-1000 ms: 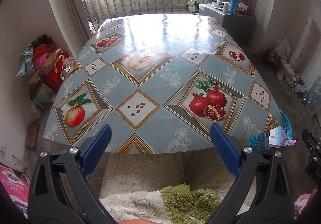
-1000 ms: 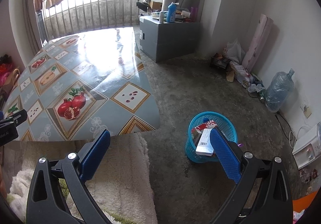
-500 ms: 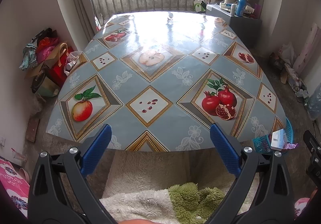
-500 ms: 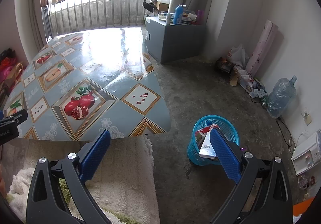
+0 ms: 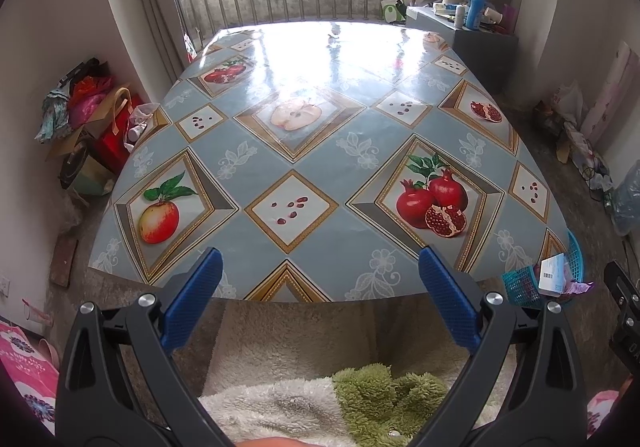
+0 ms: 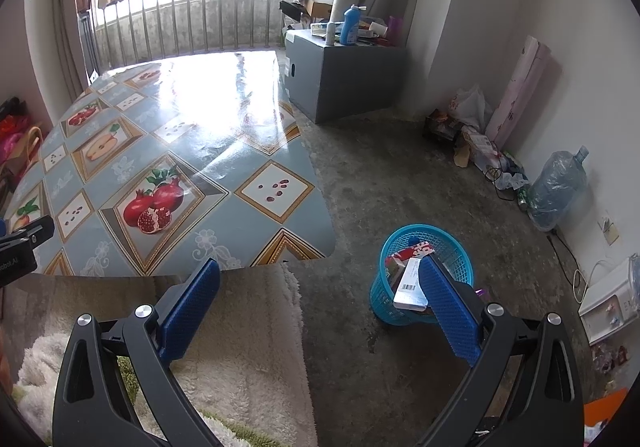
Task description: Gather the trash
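Observation:
A blue mesh trash basket point(image 6: 456, 251) stands on the concrete floor right of the table, holding a white barcoded box point(image 6: 408, 283) and red wrappers. The same basket point(image 5: 520, 285) shows at the right edge of the left wrist view, past the table corner. My left gripper point(image 5: 318, 269) is open over the near edge of the fruit-print table point(image 5: 320, 151), nothing between its fingers. My right gripper point(image 6: 320, 281) is open above the floor beside the table corner, its right finger point(image 6: 448, 299) in front of the basket. No loose trash shows on the tabletop.
A fluffy white and green robe point(image 5: 320, 403) fills the space below both grippers. A grey cabinet point(image 6: 340, 75) with bottles stands at the back, a water jug point(image 6: 560, 187) and clutter along the right wall, bags point(image 5: 88, 115) left of the table.
Both grippers have pulled back and risen a little, so the table and the basket sit lower and farther in the views. Both stay open and hold nothing.

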Demonstrator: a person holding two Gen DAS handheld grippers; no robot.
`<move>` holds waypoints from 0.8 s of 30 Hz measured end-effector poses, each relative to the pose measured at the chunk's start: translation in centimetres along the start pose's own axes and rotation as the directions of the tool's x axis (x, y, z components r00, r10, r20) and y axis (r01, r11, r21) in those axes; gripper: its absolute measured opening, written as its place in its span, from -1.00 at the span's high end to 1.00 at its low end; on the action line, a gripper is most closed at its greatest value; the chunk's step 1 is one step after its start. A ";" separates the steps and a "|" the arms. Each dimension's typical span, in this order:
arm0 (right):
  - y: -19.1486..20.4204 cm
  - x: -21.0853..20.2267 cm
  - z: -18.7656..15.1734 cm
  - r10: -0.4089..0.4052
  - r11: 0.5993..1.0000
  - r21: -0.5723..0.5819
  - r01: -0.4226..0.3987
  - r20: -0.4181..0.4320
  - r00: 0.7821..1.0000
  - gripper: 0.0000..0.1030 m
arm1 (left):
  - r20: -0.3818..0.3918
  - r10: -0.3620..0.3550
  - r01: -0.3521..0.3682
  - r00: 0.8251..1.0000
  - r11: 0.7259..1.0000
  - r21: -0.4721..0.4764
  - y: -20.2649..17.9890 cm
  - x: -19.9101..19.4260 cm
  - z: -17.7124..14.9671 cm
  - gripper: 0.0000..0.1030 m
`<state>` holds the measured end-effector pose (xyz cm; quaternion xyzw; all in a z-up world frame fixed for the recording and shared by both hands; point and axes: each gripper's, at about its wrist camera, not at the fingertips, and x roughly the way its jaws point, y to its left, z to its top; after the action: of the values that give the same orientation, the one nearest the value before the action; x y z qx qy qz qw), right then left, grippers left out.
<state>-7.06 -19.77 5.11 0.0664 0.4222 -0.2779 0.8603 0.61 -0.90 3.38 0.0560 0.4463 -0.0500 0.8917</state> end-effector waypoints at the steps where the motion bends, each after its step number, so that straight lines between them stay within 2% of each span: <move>1: 0.0 0.0 0.0 0.000 1.000 0.000 0.000 0.000 1.000 -0.88 | 0.000 -0.001 0.001 1.000 1.000 0.002 0.0 0.0 0.0 -0.83; 24: 0.0 0.0 0.0 0.001 1.000 -0.001 -0.001 0.001 1.000 -0.88 | 0.000 -0.003 0.003 1.000 1.000 0.009 -0.4 0.0 0.1 -0.83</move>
<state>-7.06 -19.76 5.09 0.0659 0.4217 -0.2774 0.8607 0.67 -1.34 3.40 0.0596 0.4462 -0.0533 0.8914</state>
